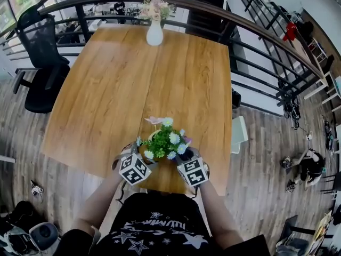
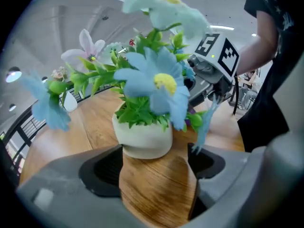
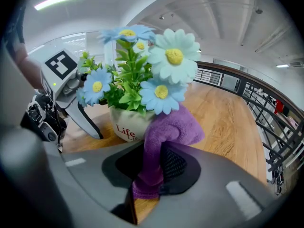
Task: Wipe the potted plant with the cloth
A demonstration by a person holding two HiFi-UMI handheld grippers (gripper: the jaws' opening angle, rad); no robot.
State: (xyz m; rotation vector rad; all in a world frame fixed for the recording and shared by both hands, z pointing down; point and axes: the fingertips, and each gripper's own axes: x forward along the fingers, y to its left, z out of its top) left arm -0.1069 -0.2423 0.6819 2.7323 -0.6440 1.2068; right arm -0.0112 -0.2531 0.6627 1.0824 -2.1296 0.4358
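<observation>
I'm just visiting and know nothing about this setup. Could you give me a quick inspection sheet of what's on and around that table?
Surface: wooden table, light brown top.
Job's things: potted plant near the front edge; purple cloth touching its white pot.
Clutter: white vase of flowers at the far edge.
Grippers: left gripper jaws apart, pot just ahead; right gripper shut on the cloth.
Cables: nothing seen on the table.
Surroundings: black office chair, railing, wood floor.

The desk (image 1: 101, 95) is smooth, warm-grained wood with a faint sheen. On it, the plant pot (image 3: 124, 121) looks matt cream ceramic. The purple cloth (image 3: 176, 127) against the pot is soft, fuzzy pile. The petals (image 3: 173, 56) look like fabric.
</observation>
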